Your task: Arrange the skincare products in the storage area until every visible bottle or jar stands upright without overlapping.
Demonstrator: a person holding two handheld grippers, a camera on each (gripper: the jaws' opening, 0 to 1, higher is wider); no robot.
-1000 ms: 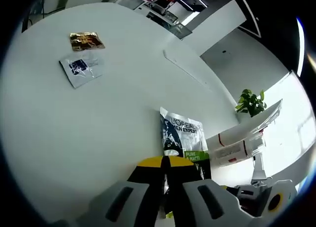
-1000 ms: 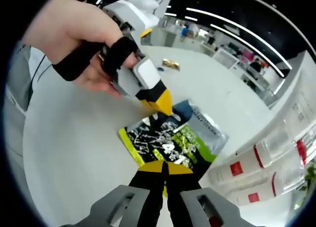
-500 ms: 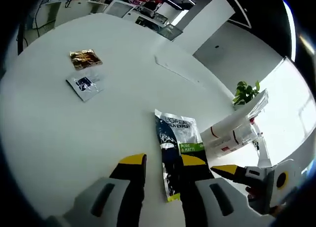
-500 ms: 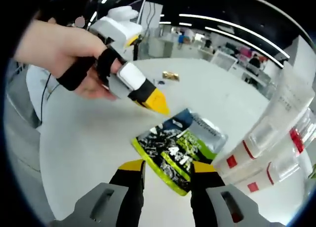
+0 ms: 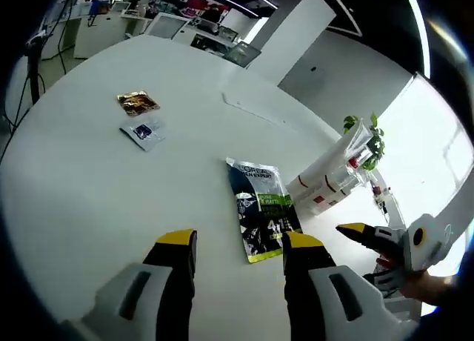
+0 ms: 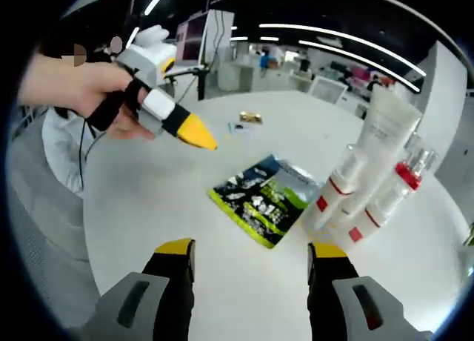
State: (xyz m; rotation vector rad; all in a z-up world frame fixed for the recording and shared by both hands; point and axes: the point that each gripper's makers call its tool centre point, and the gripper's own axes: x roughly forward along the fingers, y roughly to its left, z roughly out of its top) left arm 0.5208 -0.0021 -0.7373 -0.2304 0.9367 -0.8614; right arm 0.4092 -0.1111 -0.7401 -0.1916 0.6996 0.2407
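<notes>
A dark and green L'Oreal sachet [image 5: 261, 207] [image 6: 263, 196] lies flat on the white round table [image 5: 111, 185], free of both grippers. To its right, clear bottles with red labels [image 5: 326, 187] [image 6: 337, 196] and a tall white tube [image 6: 381, 130] stand close together. My left gripper [image 5: 238, 245] hangs open above the table, short of the sachet. My right gripper [image 6: 250, 252] is open too, back from the sachet. In the right gripper view the left gripper [image 6: 181, 126] shows in a person's hand [image 6: 81, 89]. The right gripper [image 5: 370, 237] enters the left gripper view at the right.
A gold sachet [image 5: 137, 101] [image 6: 250, 117] and a small blue-and-white sachet [image 5: 144, 131] [image 6: 235, 126] lie on the far part of the table. A green plant [image 5: 363, 126] stands behind the bottles. Desks and screens fill the room beyond the table.
Both grippers were shut at the L'Oreal sachet a second ago. They have opened, let it go and drawn back; it now lies flat.
</notes>
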